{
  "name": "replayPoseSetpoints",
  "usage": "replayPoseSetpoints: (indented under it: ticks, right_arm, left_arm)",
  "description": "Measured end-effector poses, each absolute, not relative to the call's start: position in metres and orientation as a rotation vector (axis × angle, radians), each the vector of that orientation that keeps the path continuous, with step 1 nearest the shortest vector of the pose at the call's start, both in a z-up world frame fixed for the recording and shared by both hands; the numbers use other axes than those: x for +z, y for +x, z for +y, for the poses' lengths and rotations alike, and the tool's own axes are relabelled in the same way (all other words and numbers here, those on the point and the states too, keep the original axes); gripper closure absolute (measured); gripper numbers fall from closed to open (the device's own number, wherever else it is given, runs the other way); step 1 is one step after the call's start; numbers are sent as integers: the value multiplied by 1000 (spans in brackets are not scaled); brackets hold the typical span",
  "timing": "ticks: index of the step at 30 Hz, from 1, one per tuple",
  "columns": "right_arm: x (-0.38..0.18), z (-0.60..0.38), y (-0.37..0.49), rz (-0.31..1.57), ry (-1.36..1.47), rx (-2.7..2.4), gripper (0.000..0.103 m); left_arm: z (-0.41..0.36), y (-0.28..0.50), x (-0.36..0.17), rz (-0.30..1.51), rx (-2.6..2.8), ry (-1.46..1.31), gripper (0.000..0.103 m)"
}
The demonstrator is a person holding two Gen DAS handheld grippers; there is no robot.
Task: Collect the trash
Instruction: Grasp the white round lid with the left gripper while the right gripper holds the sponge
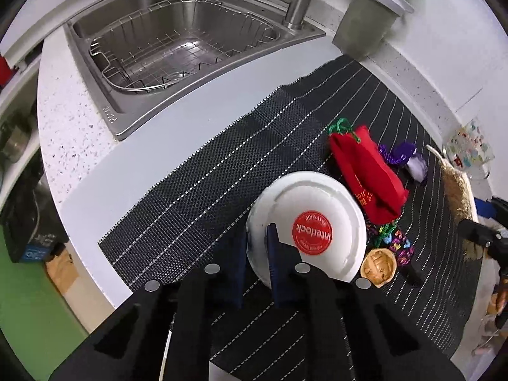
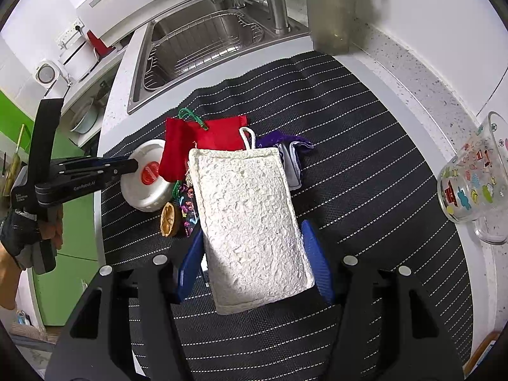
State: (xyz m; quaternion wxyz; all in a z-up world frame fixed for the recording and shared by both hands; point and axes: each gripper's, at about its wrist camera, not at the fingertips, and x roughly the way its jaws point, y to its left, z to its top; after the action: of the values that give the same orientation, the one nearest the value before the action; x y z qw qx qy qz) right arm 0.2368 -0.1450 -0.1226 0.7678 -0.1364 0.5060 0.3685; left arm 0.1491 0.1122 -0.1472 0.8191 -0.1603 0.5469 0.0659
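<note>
A white round lid with a red "Interlock" sticker point(image 1: 314, 225) lies on the black striped mat point(image 1: 197, 197). My left gripper point(image 1: 256, 238) is shut on the lid's near rim; it also shows in the right wrist view point(image 2: 133, 166) at the lid point(image 2: 146, 187). My right gripper point(image 2: 250, 241) is shut on a white loofah sponge pad point(image 2: 250, 219) and holds it over the mat. A walnut shell point(image 1: 379, 266) lies next to the lid, also in the right wrist view point(image 2: 168, 220). A red cloth pouch point(image 1: 365, 171), a patterned pouch point(image 1: 400, 247) and a purple pouch point(image 1: 403, 155) lie beside them.
A steel sink point(image 1: 177, 44) with a wire rack lies beyond the mat. A grey lidded bin point(image 1: 368, 19) stands at the back wall. A printed glass mug point(image 2: 476, 184) stands at the mat's right edge. The counter edge point(image 1: 79, 190) drops off at left.
</note>
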Motion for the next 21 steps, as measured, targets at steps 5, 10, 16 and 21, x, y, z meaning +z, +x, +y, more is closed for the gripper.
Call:
replayPoseSetpoints:
  ticks: [5, 10, 16, 21]
  right_arm:
    - [-115, -151, 236, 1074, -288, 785, 43]
    - [-100, -164, 231, 1037, -281, 772, 43]
    - [-79, -182, 211, 975, -281, 773, 43]
    - [-66, -191, 182, 932, -300, 825, 43]
  left_arm:
    - [108, 144, -135, 1131, 146, -335, 90]
    - [97, 131, -107, 1092, 140, -315, 90]
    - [79, 104, -69, 1037, 145, -297, 90]
    - [67, 65, -43, 998, 172, -301, 90]
